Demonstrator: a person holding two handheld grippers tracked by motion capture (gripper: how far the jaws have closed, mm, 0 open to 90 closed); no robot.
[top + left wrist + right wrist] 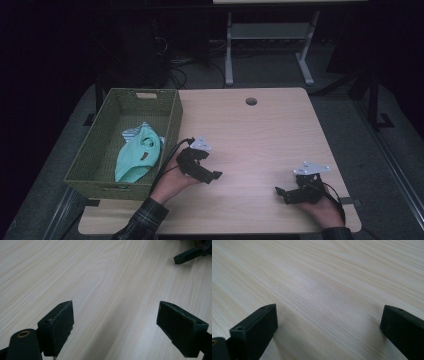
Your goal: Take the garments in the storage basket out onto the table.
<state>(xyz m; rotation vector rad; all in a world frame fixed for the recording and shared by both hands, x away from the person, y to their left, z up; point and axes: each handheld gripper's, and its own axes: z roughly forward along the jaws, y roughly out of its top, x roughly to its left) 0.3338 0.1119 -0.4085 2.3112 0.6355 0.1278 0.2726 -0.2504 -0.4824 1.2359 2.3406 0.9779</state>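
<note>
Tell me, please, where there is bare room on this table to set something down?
The table is bare between the left gripper and right gripper, and up toward the round hole. The left edge is crowded: the basket holds a green cloth.

Wooden table (260,130) bearing green basket (100,165)

The table (260,130) is pale wood, smooth with fine grain lines. The basket (170,117) is rough green weave. The cloth (132,157) inside looks soft.
</note>
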